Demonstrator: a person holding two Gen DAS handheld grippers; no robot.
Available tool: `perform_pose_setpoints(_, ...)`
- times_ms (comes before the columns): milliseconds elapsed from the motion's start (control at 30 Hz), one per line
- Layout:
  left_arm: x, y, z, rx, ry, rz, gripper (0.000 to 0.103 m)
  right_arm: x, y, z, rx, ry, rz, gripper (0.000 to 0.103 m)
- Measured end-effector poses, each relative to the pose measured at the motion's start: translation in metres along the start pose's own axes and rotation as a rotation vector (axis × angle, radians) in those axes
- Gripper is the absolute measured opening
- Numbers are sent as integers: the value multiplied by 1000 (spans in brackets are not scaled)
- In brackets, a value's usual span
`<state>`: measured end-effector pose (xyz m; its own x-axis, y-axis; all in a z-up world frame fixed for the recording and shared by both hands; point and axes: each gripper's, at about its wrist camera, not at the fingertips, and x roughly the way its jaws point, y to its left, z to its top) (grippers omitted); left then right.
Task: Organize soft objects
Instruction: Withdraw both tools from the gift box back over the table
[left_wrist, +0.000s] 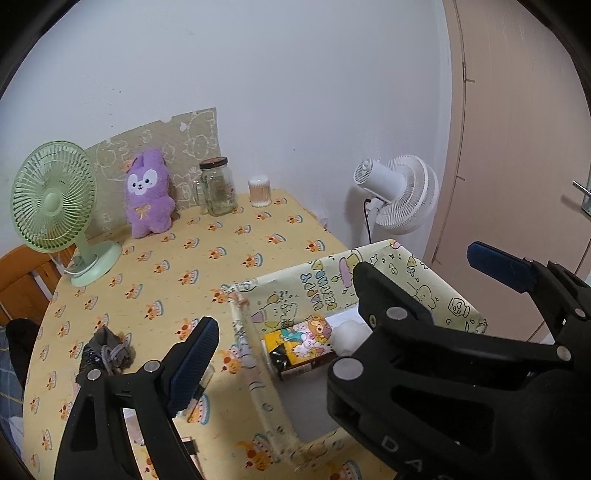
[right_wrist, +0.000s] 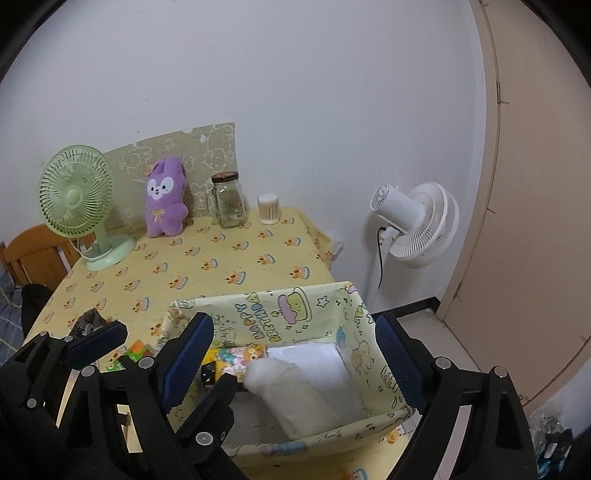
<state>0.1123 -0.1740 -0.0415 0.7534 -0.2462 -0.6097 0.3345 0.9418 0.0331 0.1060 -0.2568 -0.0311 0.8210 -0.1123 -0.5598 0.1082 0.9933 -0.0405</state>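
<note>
A fabric box (right_wrist: 258, 314) printed "Happy Birthday" stands at the table's near right. Inside lie a white soft roll (right_wrist: 295, 391), a white folded pad (right_wrist: 325, 358) and a colourful cartoon pack (right_wrist: 236, 360). My right gripper (right_wrist: 295, 325) hovers open over the box, holding nothing. My left gripper (left_wrist: 295, 332) is open beside it at the box's left wall; its right finger is hidden behind the right gripper (left_wrist: 421, 262). A grey drawstring pouch (left_wrist: 109, 350) lies on the cloth at the left. A purple plush bunny (left_wrist: 149, 194) leans against the back wall.
A green desk fan (left_wrist: 51, 203) stands at the back left. A glass jar (left_wrist: 218, 186) and a tub of cotton swabs (left_wrist: 260, 191) stand by the wall. A white floor fan (left_wrist: 399, 195) and a door are right of the table. A wooden chair (right_wrist: 33, 254) is left.
</note>
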Motion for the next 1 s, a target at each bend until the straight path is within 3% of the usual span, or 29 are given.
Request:
perform_pose_setpoints(667, -45, 46, -22, -53, -68, 57, 93, -34, 57, -3, -63, -27, 44, 92)
perform_pose_setpoints(1000, -63, 71, -35, -68, -99, 88, 97, -45, 89, -9, -79, -62, 62, 99)
